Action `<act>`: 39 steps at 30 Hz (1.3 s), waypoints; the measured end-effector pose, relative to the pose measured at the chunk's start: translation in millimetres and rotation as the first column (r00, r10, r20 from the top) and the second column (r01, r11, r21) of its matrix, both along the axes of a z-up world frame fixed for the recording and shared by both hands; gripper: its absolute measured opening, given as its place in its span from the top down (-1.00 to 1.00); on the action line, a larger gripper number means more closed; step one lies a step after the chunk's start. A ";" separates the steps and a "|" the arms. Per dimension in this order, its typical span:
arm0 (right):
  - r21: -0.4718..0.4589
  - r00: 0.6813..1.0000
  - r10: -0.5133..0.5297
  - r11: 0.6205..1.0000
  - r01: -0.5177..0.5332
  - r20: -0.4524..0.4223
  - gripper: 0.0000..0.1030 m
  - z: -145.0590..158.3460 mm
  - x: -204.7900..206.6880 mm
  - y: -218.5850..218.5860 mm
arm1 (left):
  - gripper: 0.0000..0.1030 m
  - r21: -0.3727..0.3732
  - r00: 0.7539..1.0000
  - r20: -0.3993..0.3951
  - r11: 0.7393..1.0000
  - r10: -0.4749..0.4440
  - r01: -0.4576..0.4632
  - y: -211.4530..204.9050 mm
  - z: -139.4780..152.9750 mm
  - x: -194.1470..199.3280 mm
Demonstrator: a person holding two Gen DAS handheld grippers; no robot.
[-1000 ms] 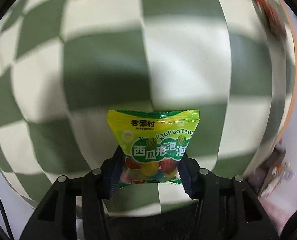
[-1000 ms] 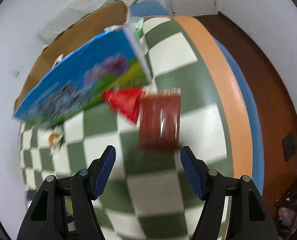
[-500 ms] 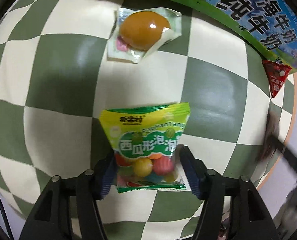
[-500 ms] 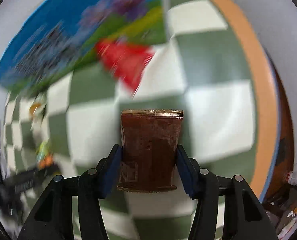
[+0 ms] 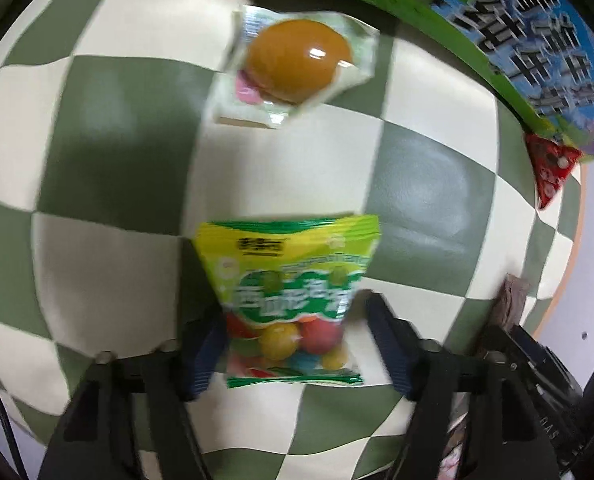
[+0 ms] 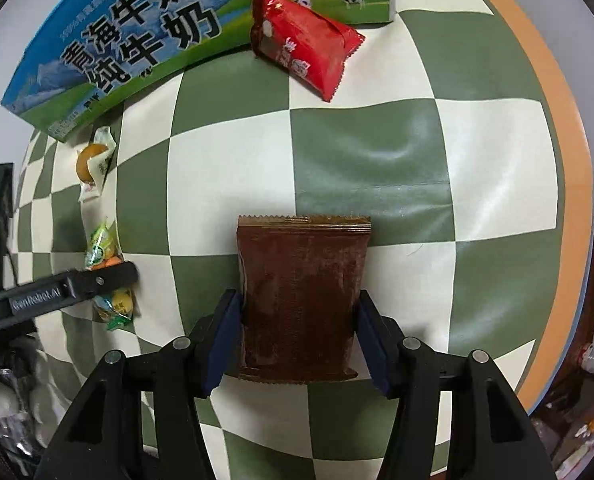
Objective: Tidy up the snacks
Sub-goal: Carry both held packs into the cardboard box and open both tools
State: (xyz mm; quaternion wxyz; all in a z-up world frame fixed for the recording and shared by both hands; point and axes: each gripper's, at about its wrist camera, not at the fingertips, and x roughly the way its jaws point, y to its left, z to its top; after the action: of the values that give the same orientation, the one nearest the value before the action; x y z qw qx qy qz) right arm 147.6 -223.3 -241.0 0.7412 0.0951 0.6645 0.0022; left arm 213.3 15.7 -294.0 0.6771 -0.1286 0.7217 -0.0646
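left tool [image 5: 293,344] closing, green candy bag [image 5: 293,292] between its jaws, right pad apart | right tool [image 6: 299,336] opening, brown packet [image 6: 301,300] between, pads at its sides | bench [image 6: 377,168] open ahead | bench edge [image 6: 553,120] right | milk box [image 6: 117,40] cut off, red packet [image 6: 305,44] against it

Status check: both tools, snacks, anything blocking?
Left tool closing around green candy bag. Right tool opening, brown packet between pads. Nothing blocking.
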 end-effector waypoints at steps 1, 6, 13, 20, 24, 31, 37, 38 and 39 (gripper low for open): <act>-0.012 1.000 0.007 1.000 -0.007 0.001 -0.17 0.7 -2.1 -0.2 | 0.04 0.014 1.000 0.005 1.000 -0.002 0.002 6.0 -0.5 -0.3; -0.059 0.998 0.054 0.997 -0.053 0.024 -0.15 0.0 -2.9 16.4 | 0.05 0.078 0.995 0.067 0.995 -0.070 0.064 1.6 11.0 -4.2; -0.080 0.996 0.087 0.993 -0.085 0.019 -0.19 -6.3 0.8 30.6 | 0.04 0.108 0.990 0.072 0.988 -0.122 0.114 -9.8 5.3 -1.1; -0.096 0.995 0.099 0.991 -0.097 0.014 -0.23 -14.5 -1.9 40.5 | 0.04 0.114 0.990 0.070 0.987 -0.126 0.117 -2.9 4.7 1.8; -0.101 0.994 0.109 0.989 -0.106 0.029 -0.15 -12.2 -4.9 42.3 | 0.05 0.128 0.989 0.078 0.985 -0.126 0.115 -19.6 6.2 -4.4; -0.036 0.991 0.108 0.994 -0.105 0.081 -0.14 14.1 -5.0 44.3 | 0.10 0.107 0.979 0.121 0.982 -0.165 0.153 -41.8 37.4 -6.4; 0.044 0.978 0.093 0.994 -0.102 0.185 -0.13 71.2 2.5 37.0 | 0.10 0.027 0.964 0.207 0.986 -0.168 0.166 -56.3 97.5 4.7; 0.052 0.973 0.091 0.993 -0.105 0.214 -0.14 86.5 7.6 34.7 | 0.10 0.017 0.959 0.228 0.986 -0.166 0.167 -58.4 109.4 8.1; 0.060 0.968 0.088 0.993 -0.105 0.236 -0.13 100.4 10.0 34.0 | 0.10 0.003 0.952 0.257 0.985 -0.166 0.170 -61.1 126.0 13.8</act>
State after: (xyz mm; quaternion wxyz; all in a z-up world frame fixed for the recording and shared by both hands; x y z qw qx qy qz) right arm 157.6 -189.3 -140.6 0.8092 0.0885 0.5762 0.0735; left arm 227.1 -45.4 -168.0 0.7554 -0.0638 0.6358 -0.1450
